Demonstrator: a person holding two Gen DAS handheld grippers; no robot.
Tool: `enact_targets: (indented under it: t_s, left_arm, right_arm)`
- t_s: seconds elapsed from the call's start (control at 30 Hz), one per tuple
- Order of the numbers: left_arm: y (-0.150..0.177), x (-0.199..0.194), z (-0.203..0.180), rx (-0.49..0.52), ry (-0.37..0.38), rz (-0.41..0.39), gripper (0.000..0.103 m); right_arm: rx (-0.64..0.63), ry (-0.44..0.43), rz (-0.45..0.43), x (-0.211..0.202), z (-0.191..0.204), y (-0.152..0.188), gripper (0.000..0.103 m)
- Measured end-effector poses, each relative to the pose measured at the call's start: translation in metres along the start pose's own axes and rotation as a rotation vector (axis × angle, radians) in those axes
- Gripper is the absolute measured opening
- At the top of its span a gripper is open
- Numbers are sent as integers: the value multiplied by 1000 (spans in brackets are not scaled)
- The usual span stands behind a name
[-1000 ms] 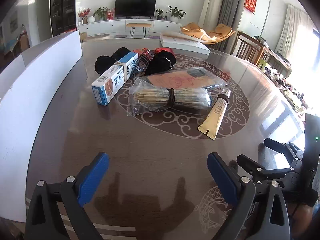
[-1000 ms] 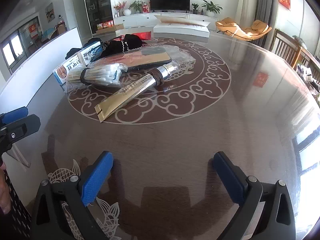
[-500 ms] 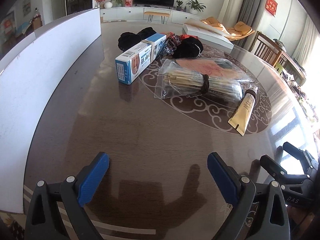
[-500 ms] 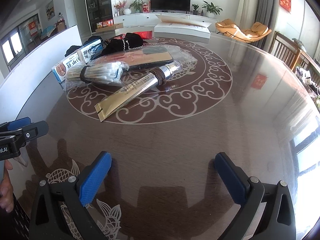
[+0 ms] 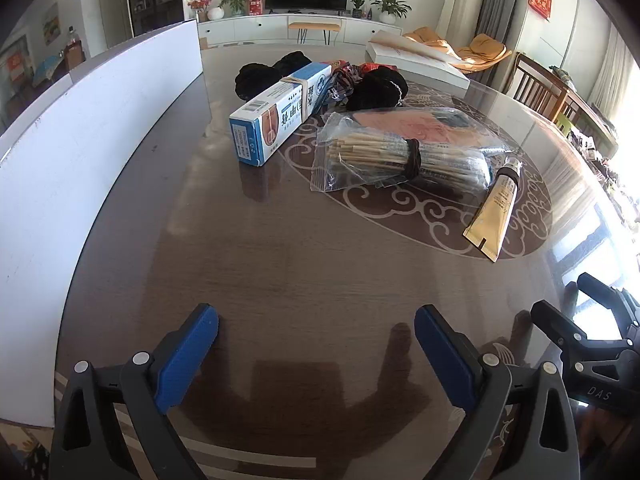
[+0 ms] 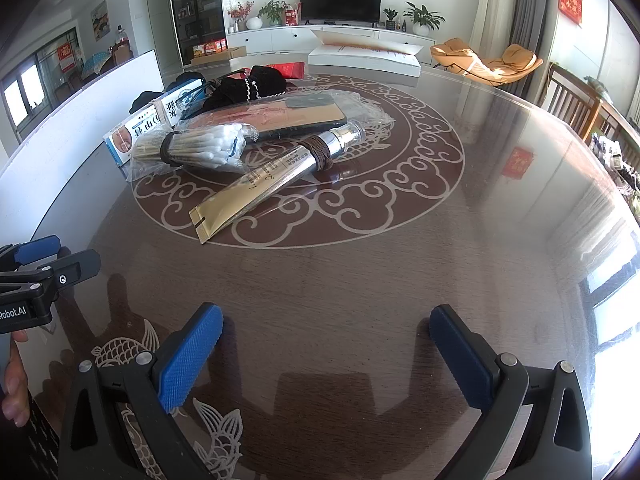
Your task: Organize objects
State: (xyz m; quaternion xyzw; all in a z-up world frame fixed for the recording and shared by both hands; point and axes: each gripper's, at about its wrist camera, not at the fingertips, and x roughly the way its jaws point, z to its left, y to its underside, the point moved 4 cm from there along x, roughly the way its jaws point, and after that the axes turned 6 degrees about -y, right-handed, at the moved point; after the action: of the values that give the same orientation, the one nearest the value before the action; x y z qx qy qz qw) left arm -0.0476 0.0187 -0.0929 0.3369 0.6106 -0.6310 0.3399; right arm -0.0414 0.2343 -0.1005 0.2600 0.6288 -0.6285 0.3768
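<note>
Near me, the left gripper [image 5: 316,330] and the right gripper [image 6: 326,330] hover over the brown table [image 6: 360,272], both spread wide and empty. Farther on lie the gold tube [image 6: 256,190], the bagged cotton swabs [image 5: 384,158] and the blue-white box [image 5: 280,114].

Both cameras sit low over the near edge of the table [image 5: 280,264], facing the far TV wall. The left view looks from beside the white board [image 5: 100,128], the right from further right; both share the gold tube [image 5: 494,210] [image 6: 256,188] mid-table
</note>
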Motion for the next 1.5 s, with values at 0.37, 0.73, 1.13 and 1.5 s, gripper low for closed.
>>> enact_targets:
  t_s: [0.37,0.73,1.13,1.5]
  left_arm:
    - [2,4,-2,31,-57,13,103]
    - [2,4,-2,31,-57,12,103]
    - [2,4,2,18,-67,12,103]
    - [2,6,24,-71,-122,13,103]
  right_arm:
    - [0,0,0,0,0,0,103]
    - [0,0,0,0,0,0,103]
    - [0,0,0,0,0,0,103]
    - [0,0,0,0,0,0,103]
